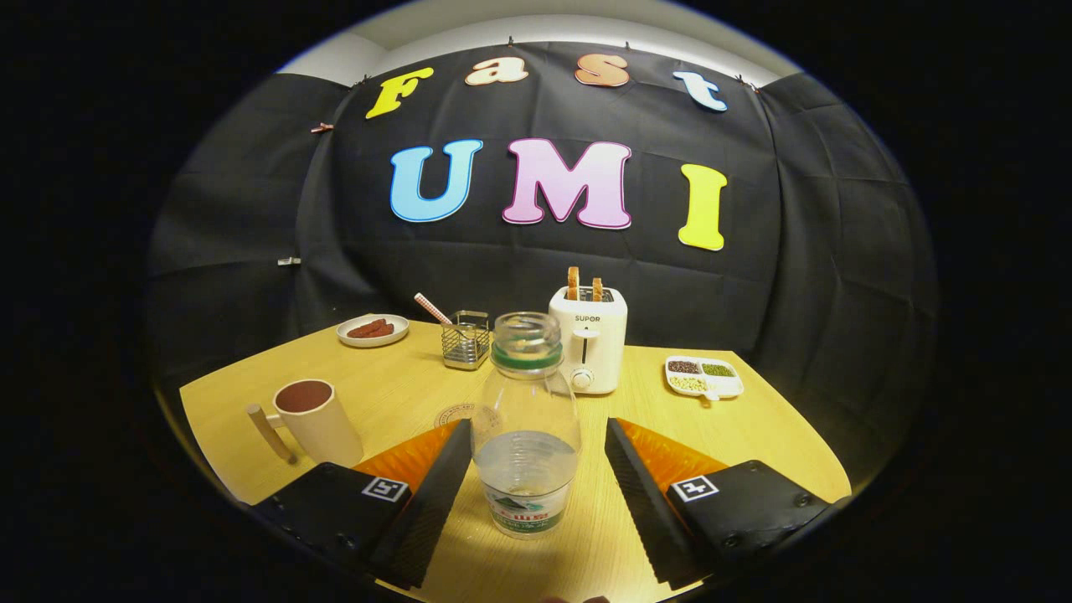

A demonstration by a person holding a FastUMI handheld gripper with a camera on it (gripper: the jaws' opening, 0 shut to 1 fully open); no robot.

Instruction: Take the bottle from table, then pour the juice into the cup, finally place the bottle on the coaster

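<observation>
We see the bottle [526, 423] standing upright on the table [754, 427], right between the fingers of our gripper [536, 481], which are spread apart and not pressing it. The left finger looks just beside the bottle; the cup [316, 421] sits off to the left.

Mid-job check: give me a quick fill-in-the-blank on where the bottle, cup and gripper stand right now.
1. The uncapped bottle stands ___ the gripper's two open fingers.
2. The bottle's cap is ___.
3. The cup with a wooden handle stands on the ___ table.
4. Two slices of ___ stick out of the toaster.

Missing words: between; off; wooden; toast
</observation>
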